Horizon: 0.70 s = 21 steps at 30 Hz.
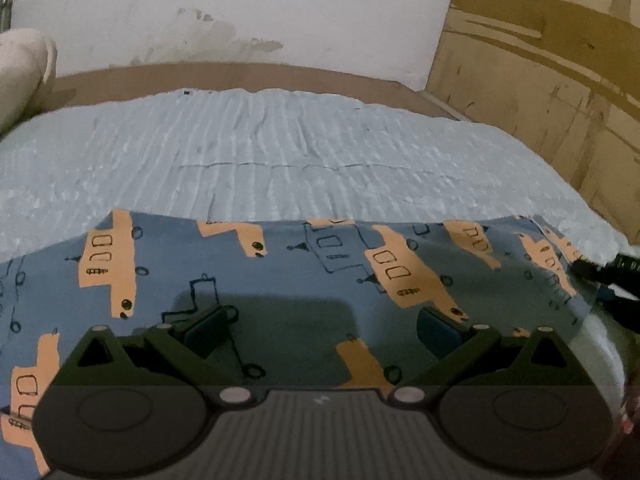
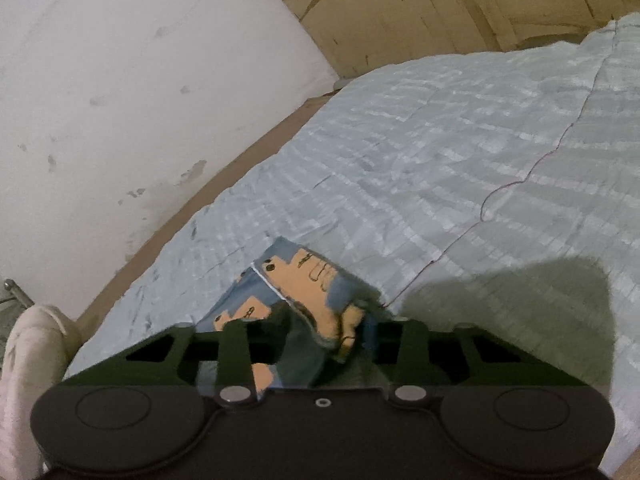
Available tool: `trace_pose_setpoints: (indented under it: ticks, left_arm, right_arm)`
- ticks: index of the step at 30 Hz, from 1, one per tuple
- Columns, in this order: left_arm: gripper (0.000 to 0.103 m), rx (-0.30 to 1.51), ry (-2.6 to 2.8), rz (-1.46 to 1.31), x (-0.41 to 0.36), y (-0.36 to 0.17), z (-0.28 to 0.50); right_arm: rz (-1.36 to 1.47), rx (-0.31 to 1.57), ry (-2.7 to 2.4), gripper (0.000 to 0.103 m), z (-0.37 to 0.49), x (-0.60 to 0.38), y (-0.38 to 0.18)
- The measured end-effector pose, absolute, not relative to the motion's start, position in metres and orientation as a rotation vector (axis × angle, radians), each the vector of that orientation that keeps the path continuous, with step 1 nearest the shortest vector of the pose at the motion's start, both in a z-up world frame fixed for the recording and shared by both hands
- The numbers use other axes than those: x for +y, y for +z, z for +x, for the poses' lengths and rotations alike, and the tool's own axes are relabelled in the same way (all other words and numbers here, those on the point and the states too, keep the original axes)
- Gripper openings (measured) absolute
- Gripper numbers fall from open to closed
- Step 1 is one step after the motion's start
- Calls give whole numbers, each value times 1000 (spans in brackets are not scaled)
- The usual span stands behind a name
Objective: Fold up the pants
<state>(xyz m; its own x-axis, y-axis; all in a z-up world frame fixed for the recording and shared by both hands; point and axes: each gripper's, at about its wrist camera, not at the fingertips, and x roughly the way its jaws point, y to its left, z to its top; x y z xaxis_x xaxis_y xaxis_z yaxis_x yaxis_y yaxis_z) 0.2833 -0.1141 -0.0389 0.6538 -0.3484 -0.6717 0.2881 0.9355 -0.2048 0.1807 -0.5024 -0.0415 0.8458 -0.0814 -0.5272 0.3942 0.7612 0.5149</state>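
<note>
Jaws on the right gripper (image 2: pixel 320 332) are pinching a bunched fold of the pants (image 2: pixel 308 284), sticking up between them. Left gripper (image 1: pixel 324 328) is hanging wide apart, pants (image 1: pixel 280 280) lying flat beneath on the bedspread (image 1: pixel 280 152).

No text, label, brand or number can be read anywhere in either view; the pants (image 1: pixel 304 280) carry only a drawn pattern of orange and outlined shapes, not letters.
</note>
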Motion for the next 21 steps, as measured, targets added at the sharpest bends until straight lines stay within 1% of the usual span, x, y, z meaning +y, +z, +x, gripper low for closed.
trace_pose_setpoints:
  ticks: [1, 3, 4, 9, 12, 17, 21]
  left_arm:
    - [102, 784, -366, -94, -112, -39, 285]
    - [102, 797, -375, -127, -108, -37, 289]
    - [102, 803, -383, -148, -106, -35, 291]
    - [102, 830, -484, -390, -83, -31, 302]
    - [102, 814, -580, -535, -73, -30, 304]
    - [102, 778, -683, -592, -70, -27, 299]
    - [102, 779, -700, -592, -68, -28, 295]
  right_arm:
    - [650, 503, -270, 30, 181, -502, -42]
    - [607, 502, -261, 19, 184, -498, -40]
    - [575, 496, -253, 18, 184, -494, -37]
    - [341, 425, -156, 16, 182, -456, -13]
    - [200, 385, -75, 16, 180, -424, 2]
    - [10, 368, 80, 15, 174, -362, 12]
    - [-36, 435, 190, 15, 166, -324, 2]
